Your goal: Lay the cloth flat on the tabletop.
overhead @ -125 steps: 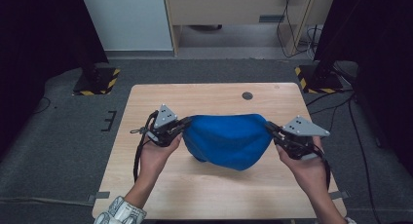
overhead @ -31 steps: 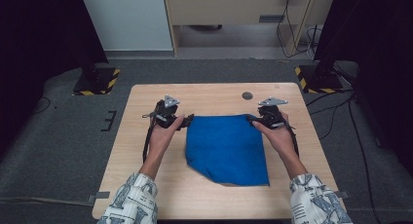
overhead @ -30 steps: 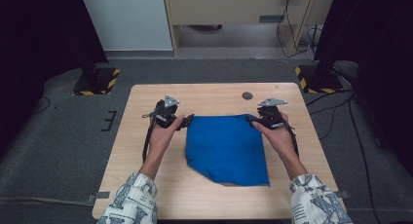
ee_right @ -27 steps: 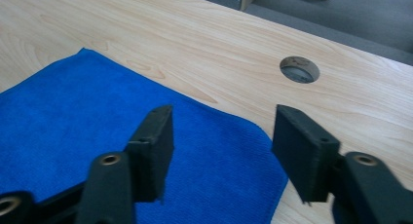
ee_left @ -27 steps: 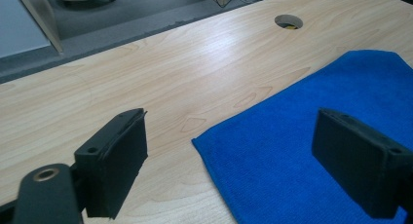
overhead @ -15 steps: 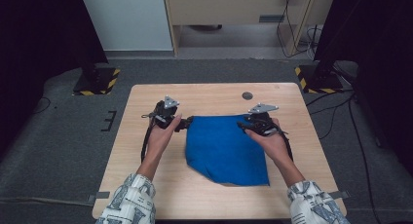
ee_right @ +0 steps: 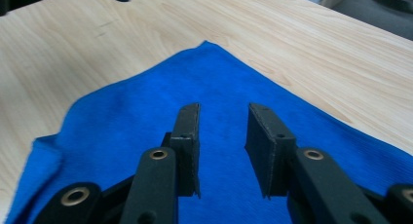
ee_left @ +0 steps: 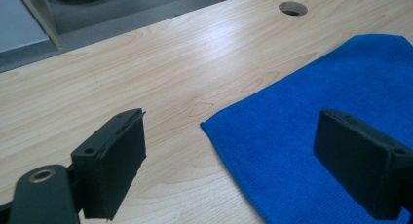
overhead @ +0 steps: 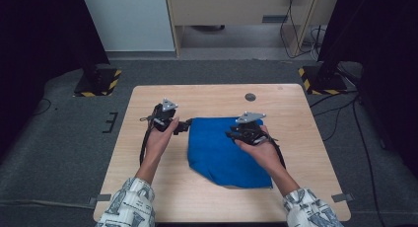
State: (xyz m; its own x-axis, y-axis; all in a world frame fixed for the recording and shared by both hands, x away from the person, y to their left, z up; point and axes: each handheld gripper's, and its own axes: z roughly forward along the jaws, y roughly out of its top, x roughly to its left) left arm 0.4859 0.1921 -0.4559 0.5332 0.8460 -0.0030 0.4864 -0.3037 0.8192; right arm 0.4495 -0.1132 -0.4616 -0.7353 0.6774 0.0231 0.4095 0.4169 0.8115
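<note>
The high view looks forward and down from above the table's (overhead: 212,96) six o'clock side. Each gripper view sits low and close, both sharing the blue cloth (ee_left: 341,83).

Table (overhead: 148,197): cloth (overhead: 222,155) lies flat on it, at centre. Left gripper (overhead: 183,127) just beside the cloth's far left corner. Right gripper (overhead: 231,134) over the cloth's far right part. Table hole (overhead: 250,96) behind the cloth.
</note>
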